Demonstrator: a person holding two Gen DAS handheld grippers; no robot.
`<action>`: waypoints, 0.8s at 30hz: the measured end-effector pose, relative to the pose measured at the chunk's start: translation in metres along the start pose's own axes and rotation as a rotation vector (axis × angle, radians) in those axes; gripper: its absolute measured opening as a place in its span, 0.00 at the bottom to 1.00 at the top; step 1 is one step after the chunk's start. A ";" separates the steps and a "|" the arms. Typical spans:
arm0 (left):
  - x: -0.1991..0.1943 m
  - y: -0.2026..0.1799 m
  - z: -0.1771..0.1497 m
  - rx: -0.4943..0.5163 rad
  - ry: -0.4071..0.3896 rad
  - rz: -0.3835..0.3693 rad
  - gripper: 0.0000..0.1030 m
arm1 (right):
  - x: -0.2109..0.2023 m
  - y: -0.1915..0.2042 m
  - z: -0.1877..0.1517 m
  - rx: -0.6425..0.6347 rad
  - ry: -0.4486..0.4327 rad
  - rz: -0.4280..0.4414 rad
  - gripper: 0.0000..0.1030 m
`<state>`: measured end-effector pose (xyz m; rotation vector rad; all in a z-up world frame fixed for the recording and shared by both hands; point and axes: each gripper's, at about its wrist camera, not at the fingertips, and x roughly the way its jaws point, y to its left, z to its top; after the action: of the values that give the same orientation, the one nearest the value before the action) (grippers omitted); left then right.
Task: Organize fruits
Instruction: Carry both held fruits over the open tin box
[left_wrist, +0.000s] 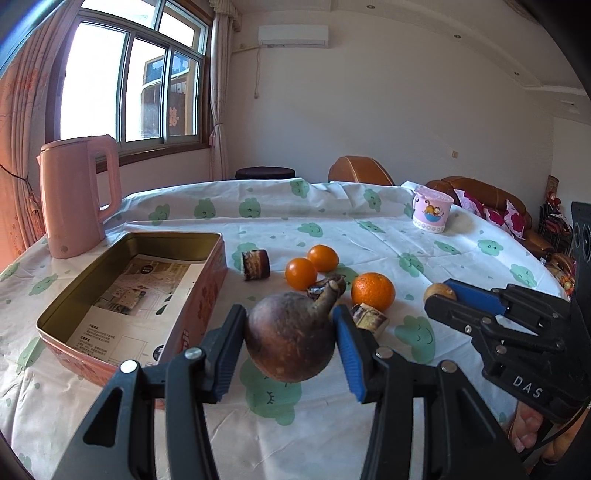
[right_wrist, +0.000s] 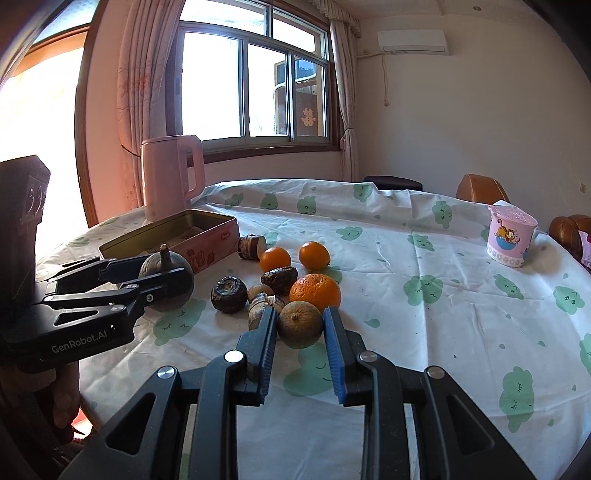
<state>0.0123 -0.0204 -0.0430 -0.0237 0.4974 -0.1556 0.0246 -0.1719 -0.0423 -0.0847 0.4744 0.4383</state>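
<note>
Left hand-held gripper (left_wrist: 291, 345) clamps brown fruit (left_wrist: 290, 341), stem (left_wrist: 327, 297) pointing up-right, away.

The left tongs (left_wrist: 291, 341) clamp a round brown fruit (left_wrist: 290, 339) with a stubby stem, held clear above the cloth-covered desk (left_wrist: 369, 236). Just to its left an open tin box (left_wrist: 129, 295) stands in front of a pink kettle (left_wrist: 79, 195); beyond lie three oranges (left_wrist: 373, 291). At right, the right tongs (left_wrist: 443, 299) grip a small tan fruit (left_wrist: 437, 291), with a pink cup (left_wrist: 432, 214) farther back.
</note>
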 end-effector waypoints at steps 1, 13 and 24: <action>-0.001 0.002 0.001 -0.003 -0.003 0.004 0.49 | 0.001 0.002 0.003 -0.003 -0.004 0.005 0.27; -0.009 0.031 0.015 -0.020 -0.045 0.073 0.49 | 0.013 0.026 0.031 -0.065 -0.028 0.064 0.27; -0.011 0.046 0.026 -0.029 -0.066 0.104 0.49 | 0.027 0.046 0.058 -0.112 -0.053 0.111 0.27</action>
<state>0.0218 0.0261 -0.0183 -0.0314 0.4342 -0.0459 0.0512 -0.1092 -0.0025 -0.1553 0.4036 0.5753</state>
